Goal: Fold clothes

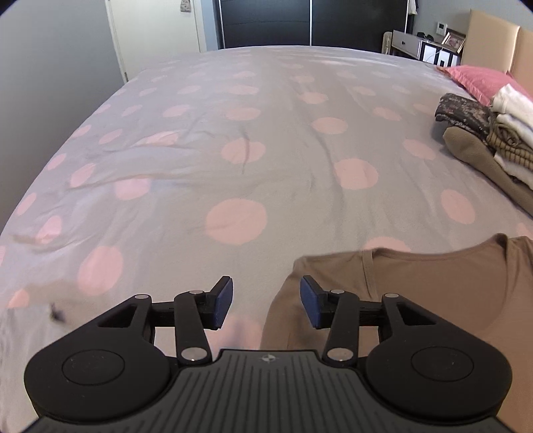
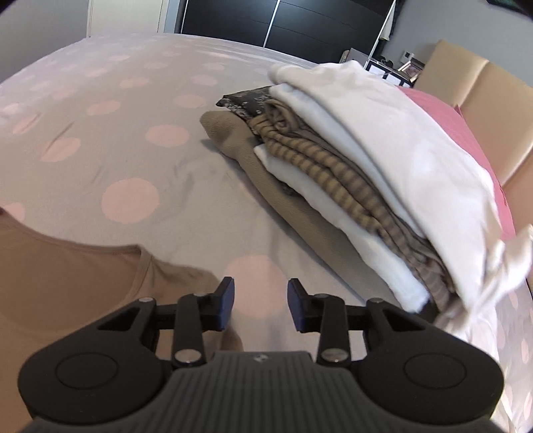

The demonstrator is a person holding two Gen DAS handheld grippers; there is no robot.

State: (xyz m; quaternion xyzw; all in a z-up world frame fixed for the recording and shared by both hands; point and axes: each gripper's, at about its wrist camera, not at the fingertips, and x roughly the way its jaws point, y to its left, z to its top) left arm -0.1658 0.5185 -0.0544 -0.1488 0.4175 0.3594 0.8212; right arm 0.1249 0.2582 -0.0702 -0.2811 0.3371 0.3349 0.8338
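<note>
A tan T-shirt [image 1: 433, 299] lies flat on the bed, its neckline facing the far side; in the right wrist view the same T-shirt [image 2: 66, 276] fills the lower left. My left gripper [image 1: 266, 301] hangs open over the shirt's left shoulder edge, nothing between its blue pads. My right gripper [image 2: 260, 304] is open just past the shirt's right shoulder, above bare bedcover. A pile of folded clothes [image 2: 349, 173] in white, striped tan, khaki and dark print lies to its right; the left wrist view shows the pile [image 1: 493, 140] at the far right.
The bed has a grey cover with pink dots [image 1: 233, 150], rumpled on the left side. A pink pillow [image 1: 479, 80] and a beige headboard [image 2: 483, 100] are at the right. Dark wardrobe doors [image 1: 309, 20] and a small cabinet [image 1: 409, 43] stand beyond the bed.
</note>
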